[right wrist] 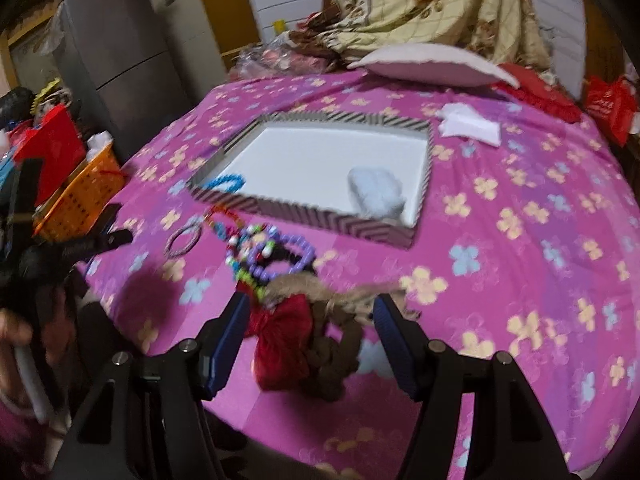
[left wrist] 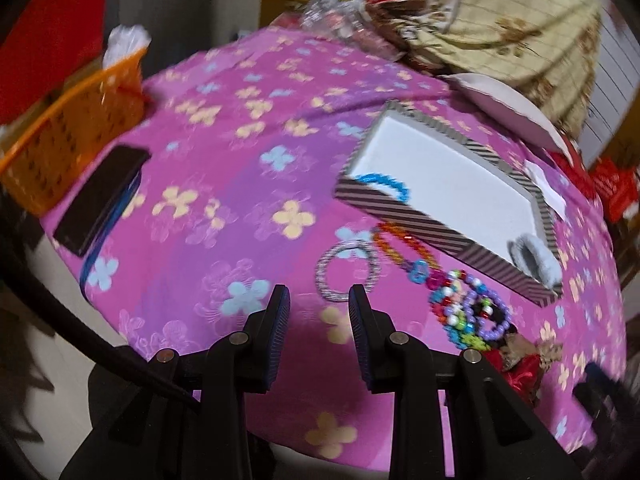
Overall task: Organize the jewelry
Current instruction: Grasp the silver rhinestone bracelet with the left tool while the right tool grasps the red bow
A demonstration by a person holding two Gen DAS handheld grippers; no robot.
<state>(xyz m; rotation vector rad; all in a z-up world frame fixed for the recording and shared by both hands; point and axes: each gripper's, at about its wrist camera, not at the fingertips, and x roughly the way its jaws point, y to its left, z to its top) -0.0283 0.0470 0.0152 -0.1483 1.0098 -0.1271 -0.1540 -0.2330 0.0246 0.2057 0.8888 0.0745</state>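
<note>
Bed with pink floral sheet (right wrist: pixel 520 240) fills both views. On it, toward the far middle, sits the striped tray (right wrist: pixel 280 210) with a white floor. Inside it: a blue bead bracelet (right wrist: pixel 226 182) in the near left corner and a pale fluffy scrunchie (right wrist: pixel 376 194) against the near right wall. The rest of the tray floor is bare.

Orange basket (right wrist: pixel 80 200) stands off the bed's left edge with something white in it; contents unclear.

Loose jewelry lies in a row just near the tray: silver bangle (left wrist: pixel 347 272) at left, then an orange bead strand (left wrist: pixel 394 244), then a heap of purple and multicolour bead bracelets (right wrist: pixel 272 256), then the red bow with brown scrunchie (right wrist: pixel 308 344) nearest.

Step, as I judge it: picking the next pieces for the tray.

Right gripper (right wrist: pixel 310 340) stands released, fingers either side of the bow and scrunchie, not pressing them. Next it needs to close, lift, and carry to the tray.

Left gripper (left wrist: pixel 318 324) is released and empty, aimed just short of the silver bangle. It needs to reach forward and straddle the rim.
</note>
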